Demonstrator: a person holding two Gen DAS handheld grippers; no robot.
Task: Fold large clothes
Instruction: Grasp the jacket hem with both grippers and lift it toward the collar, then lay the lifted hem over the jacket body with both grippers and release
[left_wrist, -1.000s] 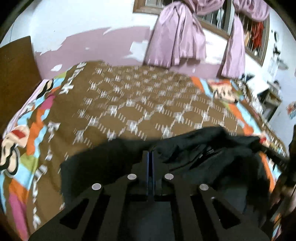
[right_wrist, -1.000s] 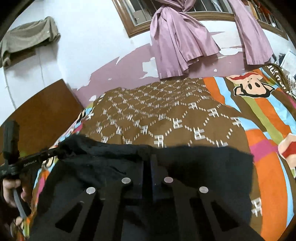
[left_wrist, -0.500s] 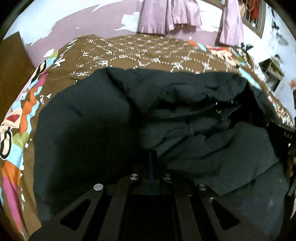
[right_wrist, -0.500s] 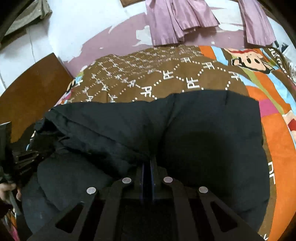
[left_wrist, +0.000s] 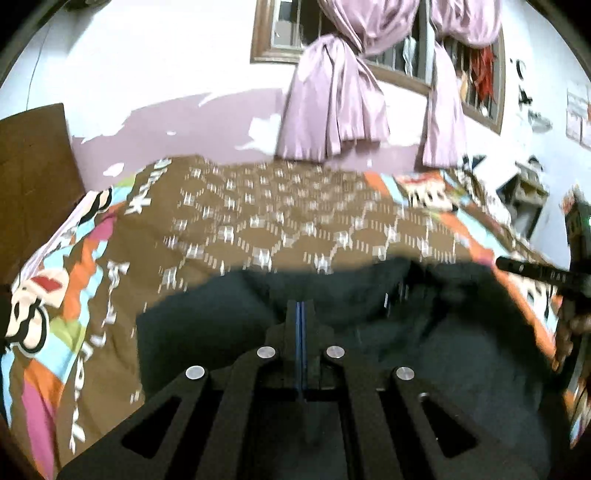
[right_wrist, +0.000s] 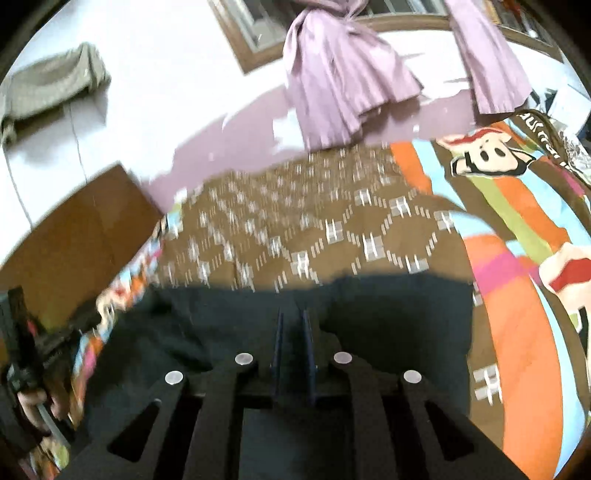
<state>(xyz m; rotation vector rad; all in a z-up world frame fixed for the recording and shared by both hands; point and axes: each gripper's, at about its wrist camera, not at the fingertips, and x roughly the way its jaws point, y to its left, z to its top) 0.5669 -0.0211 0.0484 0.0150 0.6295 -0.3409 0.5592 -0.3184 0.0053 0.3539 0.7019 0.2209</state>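
— While both views are smeared by blur, where does the dark, near-black garment (left_wrist: 388, 354) lie?

— It lies spread over the lower half of the left wrist view, on the brown blanket with a white diamond pattern (left_wrist: 295, 221) that covers the bed. In the right wrist view the same dark cloth (right_wrist: 399, 325) fills the lower centre, its far edge running straight across the blanket (right_wrist: 332, 229).

— And the left hand-held gripper (left_wrist: 300, 314)?

— Its jaws are pressed together, only a thin blue line between them, at the lower centre of the frame. Whether cloth is pinched there cannot be told; the black fingers merge with the dark fabric.

— The right hand-held gripper (right_wrist: 293, 325)?

— Slightly parted: a narrow gap shows between the two blue-edged fingers (right_wrist: 277, 332), with the garment beneath them. In the left wrist view it reaches in from the right edge (left_wrist: 535, 273).

— What else frames the scene?

— Pink-purple curtains (left_wrist: 332, 110) hang knotted at the upper centre, and a striped cartoon-monkey bedsheet (right_wrist: 517, 206) shows at the right of the right wrist view.
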